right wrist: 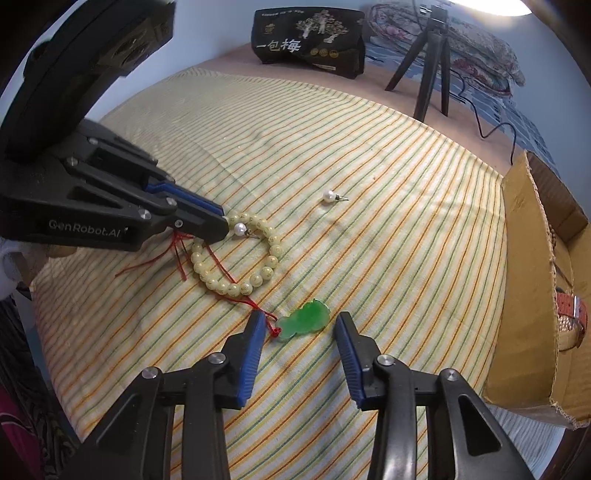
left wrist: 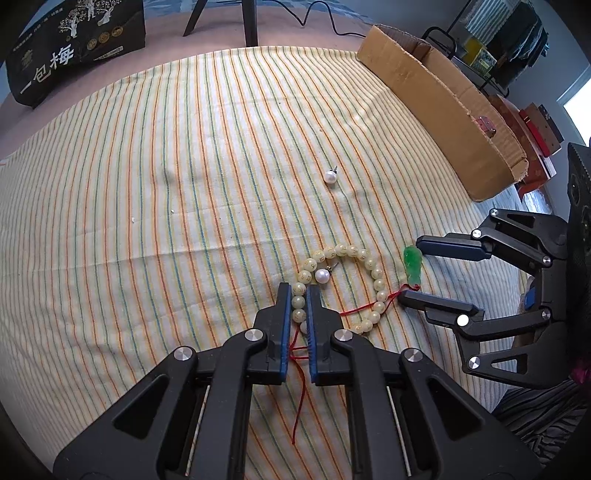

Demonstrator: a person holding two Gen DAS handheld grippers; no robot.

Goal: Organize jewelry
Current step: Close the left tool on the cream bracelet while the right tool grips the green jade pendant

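Observation:
A bracelet of pale yellow beads [left wrist: 369,264] [right wrist: 258,277] lies on the striped cloth. My left gripper [left wrist: 298,291] [right wrist: 225,229] is shut on the beads of its near side, over the bracelet's red cord [left wrist: 301,387]. One pearl earring [left wrist: 321,276] [right wrist: 240,228] rests inside the bead ring, right by the left fingertips. Another pearl earring [left wrist: 330,177] [right wrist: 328,195] lies alone farther out. A green gourd-shaped pendant [left wrist: 412,264] [right wrist: 306,317] on a red string sits between the fingers of my right gripper [left wrist: 410,268] [right wrist: 301,319], which is open, with its pads just clear of the pendant.
An open cardboard box [left wrist: 436,110] [right wrist: 528,295] stands at the cloth's right edge, with an orange-strapped watch [right wrist: 569,314] inside. A black bag with Chinese lettering [left wrist: 74,48] [right wrist: 306,40] and a tripod [left wrist: 247,22] [right wrist: 428,66] stand at the far side.

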